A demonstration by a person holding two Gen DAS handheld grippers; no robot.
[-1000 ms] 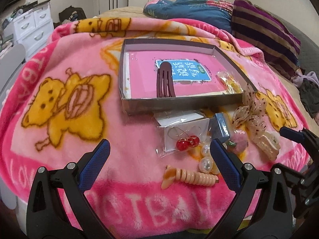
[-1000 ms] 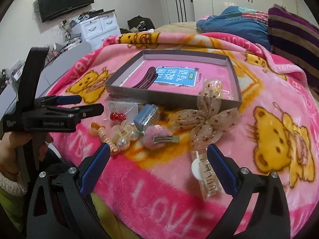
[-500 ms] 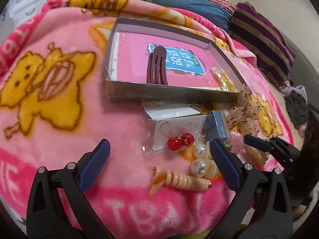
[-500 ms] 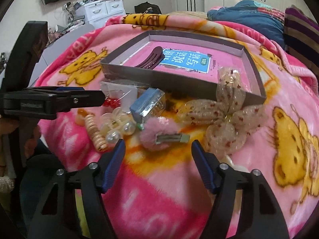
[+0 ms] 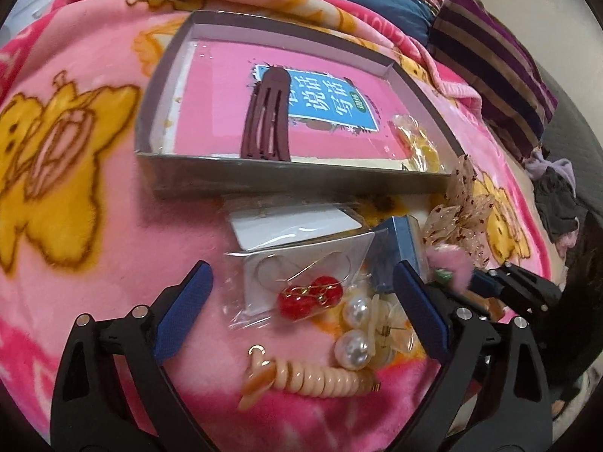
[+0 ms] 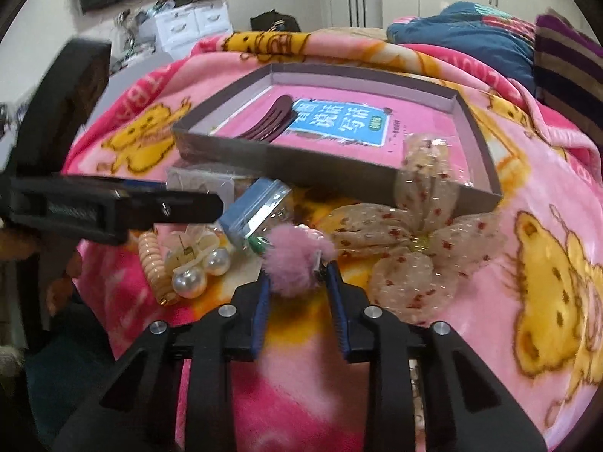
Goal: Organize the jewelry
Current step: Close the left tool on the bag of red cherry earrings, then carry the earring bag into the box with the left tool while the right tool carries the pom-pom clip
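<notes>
Just in front of the grey box [image 6: 339, 165], the right gripper [image 6: 296, 282] had just squeezed its jaws onto the fluffy pink clip [image 6: 294, 263] and pinched it tight. Beside it, also in front of the box, the left gripper [image 5: 301, 301] had its jaws wide, closing a little around the bag of red earrings [image 5: 301, 286] without pressing it. Near the bag lay pearl earrings [image 5: 352, 342] and a peach coil [image 5: 312, 376]. Inside the box sat a dark red clip [image 5: 269, 116].

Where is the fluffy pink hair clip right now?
In the right wrist view the pink pom-pom clip sits low at centre, pinched in the right gripper, between the pearl earrings and the mesh bow.
</notes>
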